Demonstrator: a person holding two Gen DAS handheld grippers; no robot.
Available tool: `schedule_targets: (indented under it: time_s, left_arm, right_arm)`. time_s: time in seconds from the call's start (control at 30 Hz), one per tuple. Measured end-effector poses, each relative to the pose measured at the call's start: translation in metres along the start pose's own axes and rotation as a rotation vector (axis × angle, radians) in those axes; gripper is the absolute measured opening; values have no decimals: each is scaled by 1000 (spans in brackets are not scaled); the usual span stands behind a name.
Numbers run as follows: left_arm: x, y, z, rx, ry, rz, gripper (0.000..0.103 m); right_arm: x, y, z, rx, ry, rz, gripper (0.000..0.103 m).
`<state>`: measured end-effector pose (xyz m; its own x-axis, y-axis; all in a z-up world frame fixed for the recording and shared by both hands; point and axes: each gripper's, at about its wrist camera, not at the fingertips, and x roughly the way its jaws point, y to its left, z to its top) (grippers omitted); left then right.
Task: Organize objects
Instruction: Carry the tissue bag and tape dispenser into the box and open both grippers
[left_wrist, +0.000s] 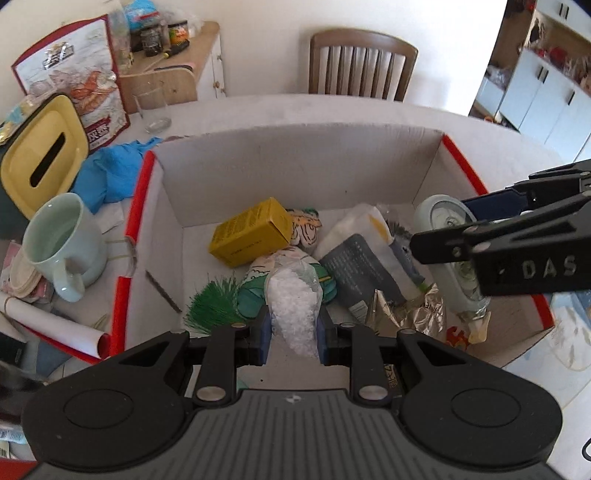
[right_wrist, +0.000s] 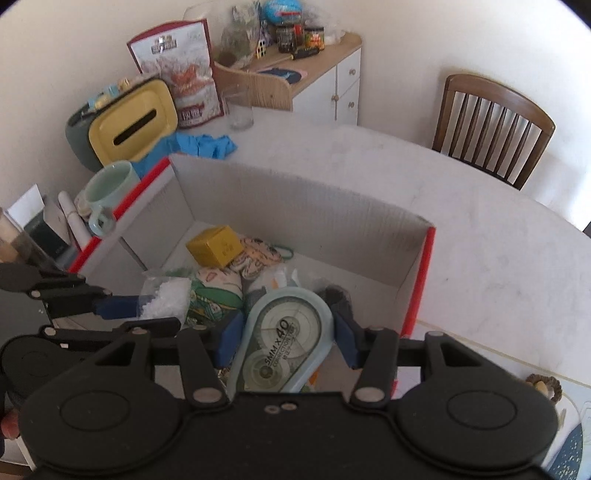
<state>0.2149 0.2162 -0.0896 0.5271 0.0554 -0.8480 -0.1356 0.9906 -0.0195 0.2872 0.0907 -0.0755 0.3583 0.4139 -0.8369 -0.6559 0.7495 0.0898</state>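
Observation:
A white cardboard box with red edges (left_wrist: 140, 206) (right_wrist: 421, 280) sits on the table and holds several items. My left gripper (left_wrist: 293, 334) is shut on a clear bag of white granules (left_wrist: 295, 310), held over the box's near side; the bag also shows in the right wrist view (right_wrist: 162, 299). My right gripper (right_wrist: 286, 332) is shut on a pale blue correction tape dispenser (right_wrist: 284, 339), held over the box's right side; it also shows in the left wrist view (left_wrist: 443, 221). Inside lie a yellow carton (left_wrist: 251, 232) (right_wrist: 216, 245), printed pouches and packets.
Left of the box stand a mint mug (left_wrist: 62, 243), a yellow-lidded tissue box (left_wrist: 40, 155), blue gloves (left_wrist: 110, 173), a drinking glass (left_wrist: 151, 107) and a printed snack bag (left_wrist: 85, 81). A wooden chair (left_wrist: 360, 66) and a cabinet (right_wrist: 325, 81) stand behind the table.

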Motion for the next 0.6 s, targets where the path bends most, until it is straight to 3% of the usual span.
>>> schedule_targets:
  time_s: [0.27,0.6]
  left_arm:
    - [16,-7,-3,32,76,-19,24]
    - [29,-9,-9,27,122,-14,24]
  right_arm:
    - [8,10,-15,-64,15,9,53]
    - [10,7,-18,-32,19,20,53]
